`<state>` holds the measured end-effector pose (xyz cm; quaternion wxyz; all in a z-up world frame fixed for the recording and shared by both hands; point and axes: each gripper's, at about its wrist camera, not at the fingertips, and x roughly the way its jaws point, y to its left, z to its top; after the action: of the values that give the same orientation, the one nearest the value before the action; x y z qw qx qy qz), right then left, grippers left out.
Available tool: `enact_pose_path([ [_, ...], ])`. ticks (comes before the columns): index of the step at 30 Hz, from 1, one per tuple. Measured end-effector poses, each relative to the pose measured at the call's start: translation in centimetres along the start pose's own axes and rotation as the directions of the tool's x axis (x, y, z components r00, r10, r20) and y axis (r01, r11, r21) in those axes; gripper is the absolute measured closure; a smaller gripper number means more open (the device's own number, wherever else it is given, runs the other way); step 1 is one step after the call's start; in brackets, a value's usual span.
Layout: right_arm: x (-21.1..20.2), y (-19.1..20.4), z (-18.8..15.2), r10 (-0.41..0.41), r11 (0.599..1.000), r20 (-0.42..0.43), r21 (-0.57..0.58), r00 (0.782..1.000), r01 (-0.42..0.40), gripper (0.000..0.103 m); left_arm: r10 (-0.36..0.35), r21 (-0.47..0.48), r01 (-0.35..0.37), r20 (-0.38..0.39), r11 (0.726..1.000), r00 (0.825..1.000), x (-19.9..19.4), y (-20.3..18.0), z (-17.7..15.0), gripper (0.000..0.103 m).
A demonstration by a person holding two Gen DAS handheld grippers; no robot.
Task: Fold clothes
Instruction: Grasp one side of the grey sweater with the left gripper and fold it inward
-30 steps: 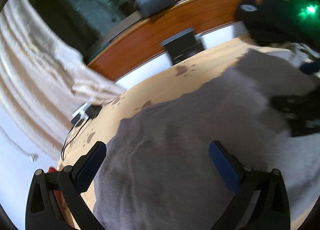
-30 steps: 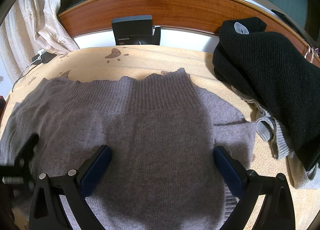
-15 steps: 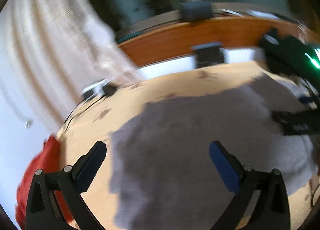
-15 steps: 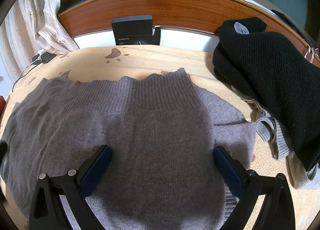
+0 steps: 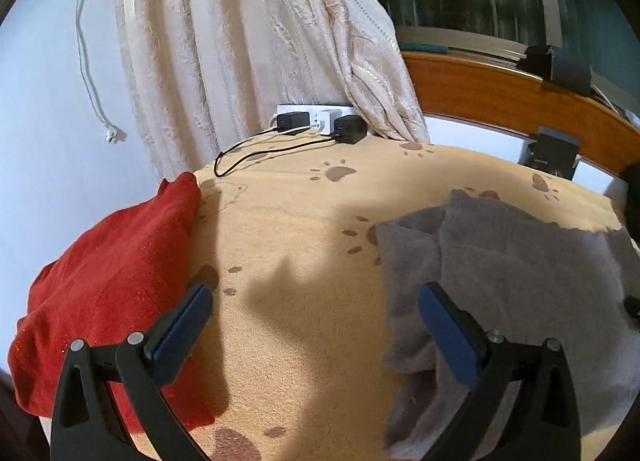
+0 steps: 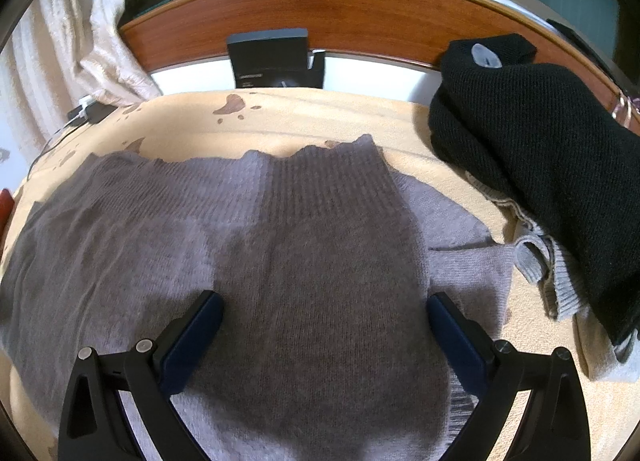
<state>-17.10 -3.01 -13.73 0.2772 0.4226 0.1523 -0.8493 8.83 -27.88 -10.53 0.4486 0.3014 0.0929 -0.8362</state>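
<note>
A grey-mauve knit sweater [image 6: 280, 261] lies spread flat on the tan paw-print blanket [image 6: 320, 121], its ribbed hem toward the headboard. My right gripper [image 6: 322, 325] hovers open over the sweater's middle, nothing between its blue pads. In the left wrist view the same sweater [image 5: 512, 273] lies at the right with its left edge folded over. My left gripper [image 5: 316, 325] is open above bare blanket [image 5: 300, 241]; its right finger [image 5: 448, 333] overlaps the sweater's edge.
A red garment [image 5: 108, 289] lies folded at the blanket's left edge. A black sweater [image 6: 552, 149] sits on a light grey garment [image 6: 548, 273] at the right. Chargers and cables [image 5: 320, 125] lie by the curtain [image 5: 248, 41]. A wooden headboard [image 6: 360, 21] and dark box [image 6: 272, 57] bound the far side.
My left gripper has swung left, off the sweater's middle, now facing bare blanket, the red garment and the curtain. The right gripper has stayed still over the sweater.
</note>
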Motion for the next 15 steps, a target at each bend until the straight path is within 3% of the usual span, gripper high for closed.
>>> enact_pose_path([
  [5,-0.5,-0.1,-0.5,0.022,1.000,-0.018,-0.016,1.000,-0.022,0.000,-0.033,0.041,0.032,0.024,0.999,0.999,-0.4,-1.1,-0.2,0.000],
  [10,-1.2,-0.4,-0.8,0.021,1.000,-0.059,0.011,0.998,-0.021,0.000,-0.145,0.092,0.146,-0.020,0.985,0.989,-0.6,-2.4,-0.6,0.000],
  [15,-3.7,-1.1,-2.9,0.002,0.998,-0.042,0.062,0.999,0.001,0.000,-0.202,0.164,0.204,-0.027,0.965,0.979,-1.0,-3.9,-0.9,0.000],
])
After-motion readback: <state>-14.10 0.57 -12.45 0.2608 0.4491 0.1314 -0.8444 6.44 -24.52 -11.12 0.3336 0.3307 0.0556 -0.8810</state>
